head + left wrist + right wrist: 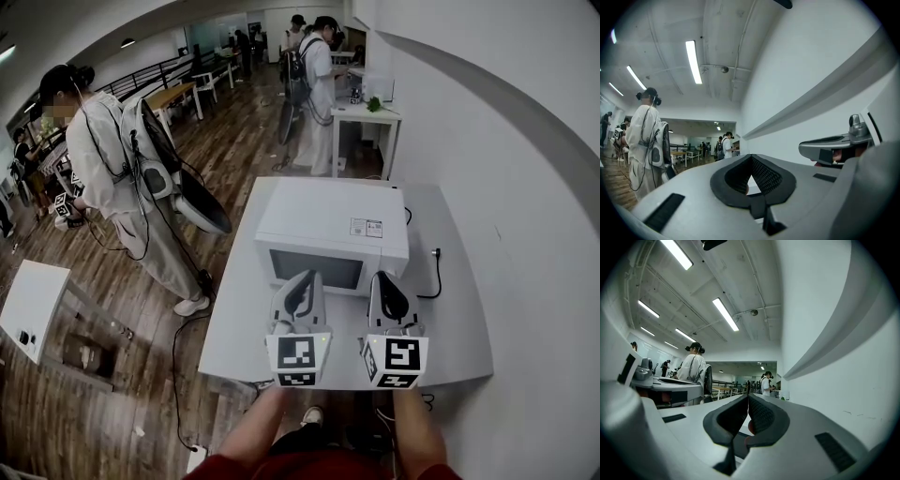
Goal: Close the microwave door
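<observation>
White table against wall; microwave on it, black cable beside.

white rectangular tabletop, thin black power cable on it beside white wall, brown wood-plank floor, person in white clothes standing left

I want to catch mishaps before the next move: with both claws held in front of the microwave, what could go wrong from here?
1. The left claw and right claw are both shut and close to the front of the microwave. A hard push might slide it back across the table.
2. A loose cable lies on the table right of the microwave. The right claw could snag it if it swings that way.
</observation>
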The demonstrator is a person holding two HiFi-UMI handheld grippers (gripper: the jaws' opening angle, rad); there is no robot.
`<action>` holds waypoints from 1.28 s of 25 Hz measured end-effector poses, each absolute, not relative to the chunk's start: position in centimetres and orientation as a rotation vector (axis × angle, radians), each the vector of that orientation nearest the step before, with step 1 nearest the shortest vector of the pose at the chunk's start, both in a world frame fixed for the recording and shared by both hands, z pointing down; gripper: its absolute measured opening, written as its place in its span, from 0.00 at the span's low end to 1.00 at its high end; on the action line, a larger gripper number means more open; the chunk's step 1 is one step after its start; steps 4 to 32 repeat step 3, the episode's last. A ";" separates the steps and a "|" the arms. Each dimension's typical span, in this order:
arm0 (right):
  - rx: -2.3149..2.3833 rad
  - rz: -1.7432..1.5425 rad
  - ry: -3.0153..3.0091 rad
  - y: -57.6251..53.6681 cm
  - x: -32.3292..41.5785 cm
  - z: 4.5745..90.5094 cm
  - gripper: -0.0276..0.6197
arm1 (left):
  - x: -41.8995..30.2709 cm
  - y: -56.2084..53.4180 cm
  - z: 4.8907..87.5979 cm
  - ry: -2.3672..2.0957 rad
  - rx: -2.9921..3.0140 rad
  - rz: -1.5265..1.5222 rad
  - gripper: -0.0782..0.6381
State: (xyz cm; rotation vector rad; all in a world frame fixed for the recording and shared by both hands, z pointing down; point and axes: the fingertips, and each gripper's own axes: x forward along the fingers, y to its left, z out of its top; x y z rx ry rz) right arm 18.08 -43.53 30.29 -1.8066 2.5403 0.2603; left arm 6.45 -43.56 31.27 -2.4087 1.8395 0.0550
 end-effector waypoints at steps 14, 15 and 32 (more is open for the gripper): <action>-1.813 0.262 2.539 -43.6 18.3 30.3 0.08 | 6.8 -43.7 31.4 1.837 -2.418 0.058 0.15; -1.813 0.262 2.539 -43.6 18.3 30.3 0.08 | 6.8 -43.7 31.4 1.837 -2.418 0.058 0.15; -1.813 0.262 2.539 -43.6 18.3 30.3 0.08 | 6.8 -43.7 31.4 1.837 -2.418 0.058 0.15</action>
